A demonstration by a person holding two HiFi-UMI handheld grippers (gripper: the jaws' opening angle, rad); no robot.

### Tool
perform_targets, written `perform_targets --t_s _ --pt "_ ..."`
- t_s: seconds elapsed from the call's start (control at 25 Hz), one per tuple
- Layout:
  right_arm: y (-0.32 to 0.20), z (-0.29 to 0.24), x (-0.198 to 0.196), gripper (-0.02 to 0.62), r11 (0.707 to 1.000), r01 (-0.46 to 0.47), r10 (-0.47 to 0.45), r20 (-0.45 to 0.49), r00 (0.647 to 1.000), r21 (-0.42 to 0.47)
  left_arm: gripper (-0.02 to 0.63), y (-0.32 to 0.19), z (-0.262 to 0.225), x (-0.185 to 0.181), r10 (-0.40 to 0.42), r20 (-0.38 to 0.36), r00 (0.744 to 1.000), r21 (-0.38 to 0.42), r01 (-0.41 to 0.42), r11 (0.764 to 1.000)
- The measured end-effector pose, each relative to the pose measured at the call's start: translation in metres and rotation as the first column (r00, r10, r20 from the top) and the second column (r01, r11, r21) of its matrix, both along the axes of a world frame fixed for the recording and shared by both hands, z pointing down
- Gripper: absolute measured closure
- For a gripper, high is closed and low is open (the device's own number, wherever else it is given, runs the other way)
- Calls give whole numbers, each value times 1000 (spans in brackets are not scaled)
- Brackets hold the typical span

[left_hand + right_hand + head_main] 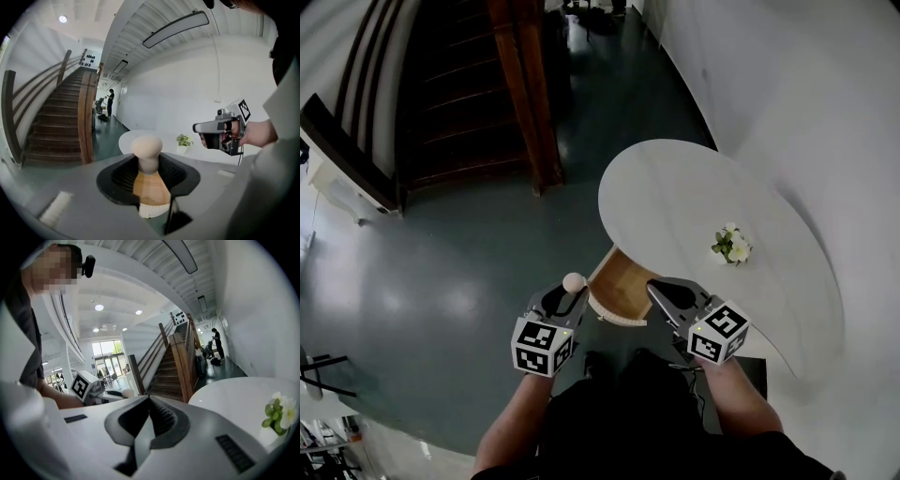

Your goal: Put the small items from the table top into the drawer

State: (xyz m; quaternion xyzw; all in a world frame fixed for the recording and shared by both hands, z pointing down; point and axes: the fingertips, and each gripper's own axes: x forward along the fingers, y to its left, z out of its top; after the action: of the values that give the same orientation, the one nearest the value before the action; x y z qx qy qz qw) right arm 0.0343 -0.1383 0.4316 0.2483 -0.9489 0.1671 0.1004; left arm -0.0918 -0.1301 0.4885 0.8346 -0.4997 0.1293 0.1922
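Between the left jaws: the left gripper [569, 294] is clamped on a pale wooden knob [146, 147]. Its pads are on the stem, and the rounded head stands clear above them.
Under that grip: the open drawer [623, 275] lies directly below the knob. Its wooden floor and white front rim show past the jaws. The knob is held over the drawer, not yet inside it.
Right gripper: the right gripper [150, 401] has its jaws together with nothing between them. It is held just beside the drawer, at the near edge of the table.
Table top: the round white table [675, 202] carries only a small potted plant [732, 246], well apart from both grippers.
Done so far: the drawer is pulled out, and one small item is in hand above it.
Drawer contents: the part of the floor that shows looks bare. The left gripper covers part of it, so something may lie there unseen.
Left to do: by my reading, the knob has to be lowered in and let go. After that comes the plant, if it counts as a small item, and that would fall to the free right gripper.
Count, grippers: two, one gripping and one free.
Count, knobs: one.
Count, drawers: one, open.
Count, tables: one.
Count, potted plants: one.
Count, other loose items on the table: none that I can see.
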Motion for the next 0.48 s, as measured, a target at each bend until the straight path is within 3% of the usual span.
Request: perform_targets --t_s 0.08,0.24,0.48 --pt "5 0 -10 584 1000 -2 2 13 1000 -16 469 2 4 -9 10 2 1000 -8 -10 1000" --pt "5 12 -19 584 999 -19 17 -59 998 -28 469 -2 14 -21 17 -8 1000 -36 -17 999" --pt "-19 43 -15 584 995 -61 55 -78 995 -74 469 -22 37 -12 62 12 998 -77 -61 995"
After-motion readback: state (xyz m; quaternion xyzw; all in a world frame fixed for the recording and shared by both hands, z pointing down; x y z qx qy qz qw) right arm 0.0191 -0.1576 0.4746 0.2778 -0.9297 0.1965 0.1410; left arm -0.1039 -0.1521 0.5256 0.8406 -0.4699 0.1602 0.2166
